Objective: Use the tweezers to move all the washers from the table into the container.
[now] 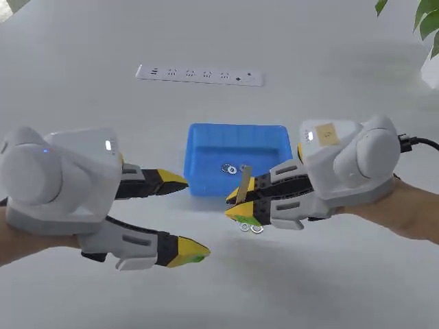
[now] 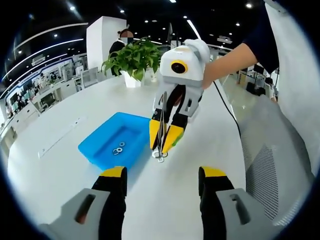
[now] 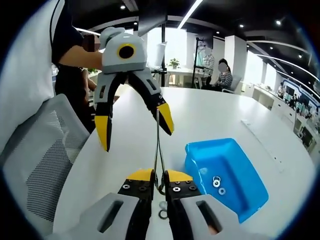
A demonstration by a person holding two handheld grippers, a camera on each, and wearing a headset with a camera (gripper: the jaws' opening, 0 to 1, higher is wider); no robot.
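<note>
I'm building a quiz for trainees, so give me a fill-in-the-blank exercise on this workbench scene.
The right tool is shut on the ____.
The left tool has its jaws ____ and holds nothing.
The container is ____ in colour.
Missing words: tweezers; open; blue.

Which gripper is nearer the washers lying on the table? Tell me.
Right. The right gripper, shut on the tweezers, sits just above the washers; the left gripper is open, farther off.
</note>
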